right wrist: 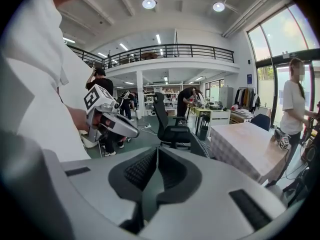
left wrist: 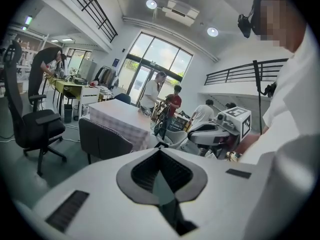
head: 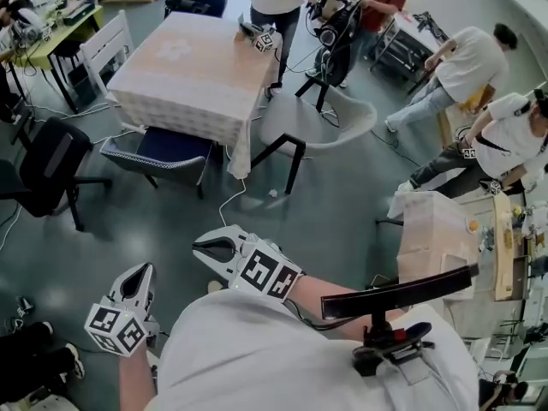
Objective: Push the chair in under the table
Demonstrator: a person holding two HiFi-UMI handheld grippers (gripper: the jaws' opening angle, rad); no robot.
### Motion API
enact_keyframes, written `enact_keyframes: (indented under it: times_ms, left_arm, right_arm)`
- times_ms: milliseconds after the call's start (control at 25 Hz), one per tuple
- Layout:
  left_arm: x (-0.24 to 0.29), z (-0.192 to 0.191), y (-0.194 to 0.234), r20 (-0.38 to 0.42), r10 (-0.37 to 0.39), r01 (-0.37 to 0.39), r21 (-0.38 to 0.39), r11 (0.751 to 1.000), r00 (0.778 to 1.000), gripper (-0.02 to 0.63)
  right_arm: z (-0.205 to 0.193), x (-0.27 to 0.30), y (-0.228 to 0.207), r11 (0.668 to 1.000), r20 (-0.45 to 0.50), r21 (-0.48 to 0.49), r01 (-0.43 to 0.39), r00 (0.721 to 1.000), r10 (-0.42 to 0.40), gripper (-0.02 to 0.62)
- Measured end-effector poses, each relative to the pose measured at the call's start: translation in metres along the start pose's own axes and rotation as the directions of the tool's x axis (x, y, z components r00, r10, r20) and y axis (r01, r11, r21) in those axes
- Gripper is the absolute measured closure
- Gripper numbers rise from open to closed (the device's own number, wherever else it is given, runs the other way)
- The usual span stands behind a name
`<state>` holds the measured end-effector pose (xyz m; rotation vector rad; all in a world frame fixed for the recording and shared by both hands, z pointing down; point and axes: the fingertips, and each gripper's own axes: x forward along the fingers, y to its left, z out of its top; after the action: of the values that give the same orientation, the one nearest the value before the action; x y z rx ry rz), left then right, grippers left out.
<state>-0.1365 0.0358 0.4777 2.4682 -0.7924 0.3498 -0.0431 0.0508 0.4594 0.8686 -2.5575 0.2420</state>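
The cloth-covered table [head: 193,67] stands ahead of me, well out of reach. A dark grey padded chair [head: 158,151] sits at its near side, its seat partly under the cloth. A white shell chair [head: 318,125] on black legs stands clear of the table's right corner. My left gripper [head: 142,272] and right gripper [head: 205,250] hang low in front of my body, far from both chairs, both shut and holding nothing. The left gripper view shows the grey chair [left wrist: 102,139] before the table [left wrist: 120,116]; the shut jaws [left wrist: 160,151] are bare. The right gripper's jaws [right wrist: 156,151] are likewise bare.
A black office chair [head: 47,168] stands left of the grey chair. A white slatted chair [head: 107,45] is at the table's left side. Several people work at the far and right sides. A cable [head: 229,202] lies on the floor near the table. A cluttered bench [head: 479,247] is at my right.
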Motion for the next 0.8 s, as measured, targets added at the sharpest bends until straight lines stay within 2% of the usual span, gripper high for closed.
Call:
enact_keyframes:
  times_ms: [800]
  left_arm:
    - [-0.008,-0.012,0.012,-0.006,-0.015,0.015,-0.029,0.999,1.0,0.594]
  right_arm:
    - [-0.001,0.008,0.013,1.0,-0.017,-0.013,0.016,1.0,-0.016,0.578]
